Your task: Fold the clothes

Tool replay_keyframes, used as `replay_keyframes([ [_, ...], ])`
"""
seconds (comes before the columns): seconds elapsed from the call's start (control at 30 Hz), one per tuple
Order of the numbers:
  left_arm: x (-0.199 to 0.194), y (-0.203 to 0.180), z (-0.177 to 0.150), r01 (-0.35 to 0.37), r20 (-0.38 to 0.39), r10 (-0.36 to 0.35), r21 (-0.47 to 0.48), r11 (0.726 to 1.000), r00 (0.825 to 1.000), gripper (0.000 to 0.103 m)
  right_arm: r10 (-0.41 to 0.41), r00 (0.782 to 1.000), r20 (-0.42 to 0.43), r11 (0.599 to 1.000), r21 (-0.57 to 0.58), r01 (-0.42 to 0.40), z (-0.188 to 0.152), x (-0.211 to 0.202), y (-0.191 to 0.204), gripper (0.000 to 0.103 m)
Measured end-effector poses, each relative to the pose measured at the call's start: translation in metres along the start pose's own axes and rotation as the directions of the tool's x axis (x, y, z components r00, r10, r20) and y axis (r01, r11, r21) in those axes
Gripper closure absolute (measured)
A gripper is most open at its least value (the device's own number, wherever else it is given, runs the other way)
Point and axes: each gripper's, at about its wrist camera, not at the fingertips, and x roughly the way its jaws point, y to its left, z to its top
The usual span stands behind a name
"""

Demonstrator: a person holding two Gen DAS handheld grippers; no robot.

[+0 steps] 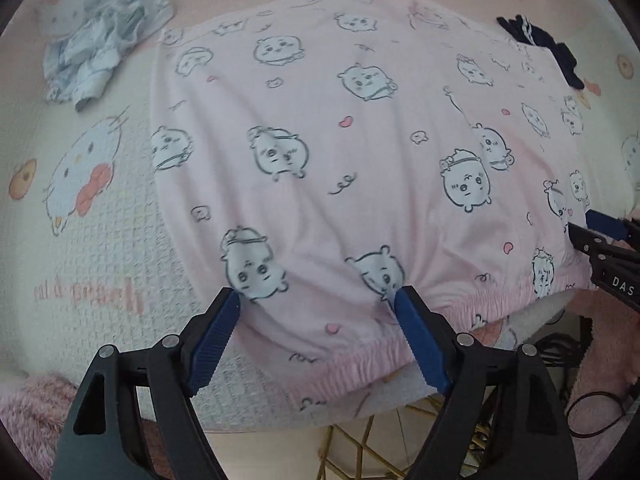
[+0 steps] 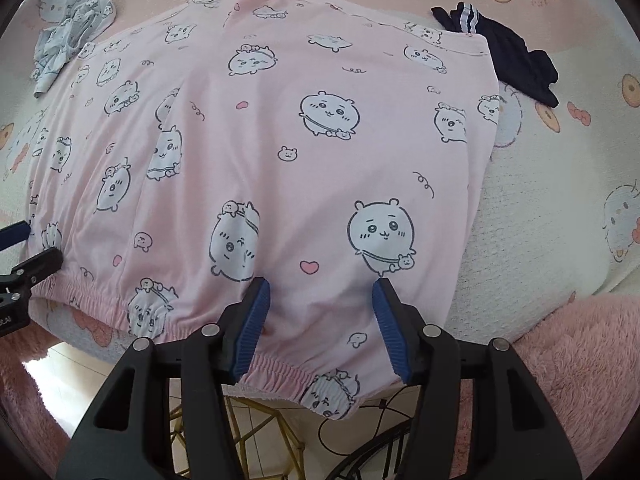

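1. A pink printed garment [image 1: 340, 152] is seen spread flat over a cartoon-patterned cover [image 1: 100, 208], with its gathered elastic waistband [image 1: 360, 354] hanging at the near edge, closest to both pairs of fingers.
2. The left gripper [image 1: 318, 300] is held with its blue-padded fingers [image 1: 216, 332] spread wide apart; nothing is clamped, though the pad tips are pressed against the fabric just above the waistband.
3. The right gripper [image 2: 320, 292] is likewise released, its fingers [image 2: 390, 328] parted, and the garment is straddled near the waistband without being pinched.
4. In the left wrist view the right gripper is seen at the far right of the fingers, at the garment's edge; in the right wrist view the left gripper [image 2: 18, 256] is seen at the far left.
5. Beyond the fingers and to the left, a crumpled light blue garment [image 1: 100, 46] is seen lying on the cover.
6. Beyond the fingers and to the right, a dark navy garment with white stripes [image 2: 504, 52] is lying against the pink garment's far corner.
7. A fluffy pink blanket [image 2: 580, 360] is visible below and beside the fingers.
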Motion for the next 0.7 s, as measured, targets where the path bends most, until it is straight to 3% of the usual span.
replay_keyframes([
  [0.1,-0.018,0.007,0.009,0.073,0.091,-0.068,-0.048,0.996,0.994,0.020,0.004,1.000,-0.003,1.000,0.000,-0.004,-0.002,-0.001,-0.002,0.046],
  [0.2,-0.029,-0.012,0.030,0.111,0.167,-0.108,-0.008,0.994,0.980,0.020,-0.003,1.000,-0.006,1.000,-0.005,0.003,-0.003,-0.004,-0.002,0.046],
  [0.4,-0.002,-0.086,0.066,0.113,0.140,-0.141,0.191,0.975,0.980,0.020,0.025,1.000,0.002,1.000,0.014,-0.025,-0.007,-0.012,-0.011,0.046],
  [0.5,0.012,-0.113,0.075,0.148,0.119,-0.177,0.221,0.964,0.977,0.020,0.037,0.995,0.092,0.997,0.062,-0.043,-0.002,-0.029,-0.029,0.046],
  [0.57,0.018,-0.130,0.078,0.164,0.111,-0.195,0.240,0.957,0.974,0.020,-0.010,0.992,0.129,0.998,0.069,0.001,0.006,-0.033,-0.044,0.046],
  [0.63,0.026,-0.143,0.077,0.145,0.098,-0.176,0.264,0.954,0.980,0.020,-0.047,0.992,0.117,0.993,0.112,0.034,0.017,-0.024,-0.074,0.046],
  [0.7,0.027,-0.152,0.074,0.114,0.108,-0.151,0.288,0.951,0.983,0.020,-0.018,0.995,0.093,0.980,0.199,-0.001,0.009,-0.030,-0.091,0.046],
])
